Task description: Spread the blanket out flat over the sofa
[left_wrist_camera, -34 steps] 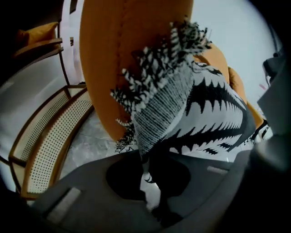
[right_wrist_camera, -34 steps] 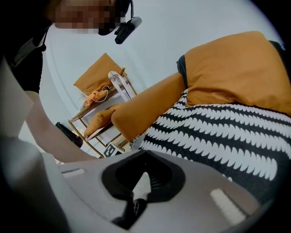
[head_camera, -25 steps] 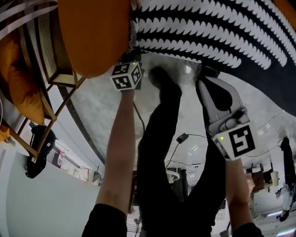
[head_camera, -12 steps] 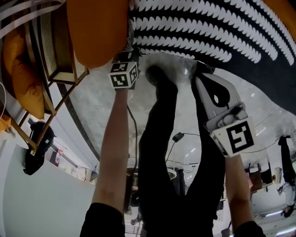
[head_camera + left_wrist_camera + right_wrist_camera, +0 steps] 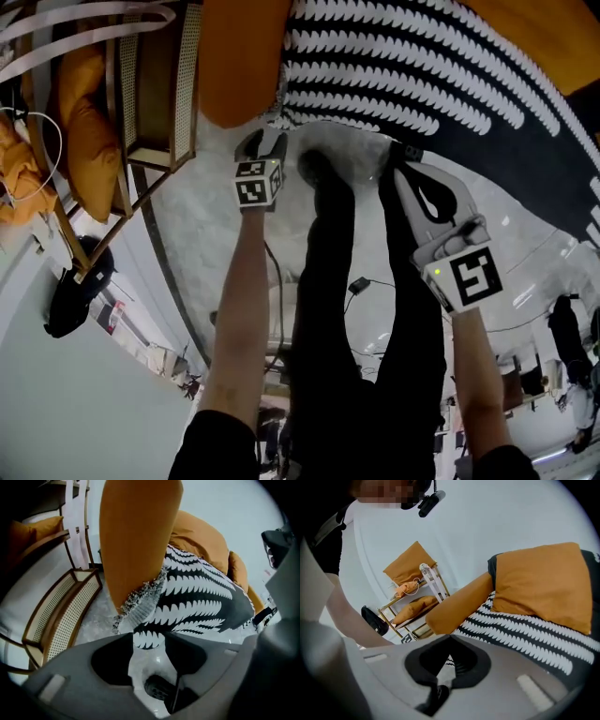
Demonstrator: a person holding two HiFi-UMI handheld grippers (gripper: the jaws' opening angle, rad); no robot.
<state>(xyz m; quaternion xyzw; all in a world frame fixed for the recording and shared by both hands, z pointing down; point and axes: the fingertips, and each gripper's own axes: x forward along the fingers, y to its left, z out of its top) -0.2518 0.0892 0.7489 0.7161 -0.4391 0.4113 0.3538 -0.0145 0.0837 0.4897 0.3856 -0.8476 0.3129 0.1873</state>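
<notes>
The left gripper [image 5: 149, 638] stands spread, its jaws having just been opening. Nothing lies between them: in its own view the gap shows only pale floor, and the fuzzy hem of the blanket [image 5: 197, 597] is just past the tips, untouched. The right gripper [image 5: 450, 640] has its tips drawn together. A sliver of striped cloth and light floor shows between the pads, and whether the hem is caught there cannot be told. In the head view both grippers sit near mid-frame, the left at centre left and the right lower and further right. The person's legs [image 5: 328, 328], in black trousers, run up the middle between them from the bottom edge. Beneath lies the marbled floor [image 5: 202, 216], with a thin cable [image 5: 361, 281] trailing across it at centre. Just above both gripper tips the black-and-white blanket hangs down the front of the orange sofa [image 5: 239, 56] and spreads across the top of the frame to the upper right. The sofa's armrest is left bare at upper centre. In the right gripper view an orange cushion [image 5: 543, 583] shows above the stripes at the right. Further off, at the upper left of the head view, a wooden rack [image 5: 150, 103] with cane panels holds more orange cushions. A black bag [image 5: 70, 295] lies on the floor at the left edge.
</notes>
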